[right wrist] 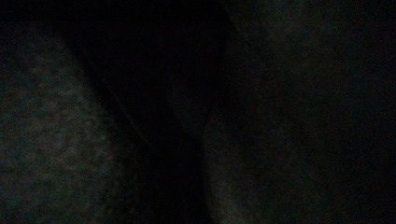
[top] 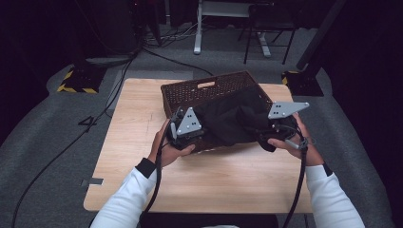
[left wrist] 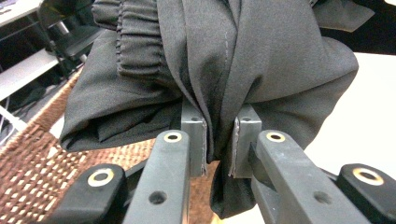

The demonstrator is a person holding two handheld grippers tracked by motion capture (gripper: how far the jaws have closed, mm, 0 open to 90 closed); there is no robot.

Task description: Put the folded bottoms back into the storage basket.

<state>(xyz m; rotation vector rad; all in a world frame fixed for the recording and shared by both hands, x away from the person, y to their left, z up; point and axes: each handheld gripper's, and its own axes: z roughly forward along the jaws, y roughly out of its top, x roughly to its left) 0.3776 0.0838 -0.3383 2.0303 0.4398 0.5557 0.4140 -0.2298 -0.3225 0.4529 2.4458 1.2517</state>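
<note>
Item: black garment (top: 233, 121), soft woven cloth with a gathered elastic band, draped over the near rim of a brown wicker basket (top: 209, 88) toward the far side of the desk (top: 142, 156). Nearest, the left hand-held gripper (top: 183, 137) has its jaws clamped on a bunched fold of the cloth. The right hand-held gripper (top: 273, 137) is buried in fabric at the other side; its own view is dark, so it is probably pinching cloth too. Handling: light, limp, likely to sag and slip. Best held at the elastic band or seams, corners well apart.
</note>
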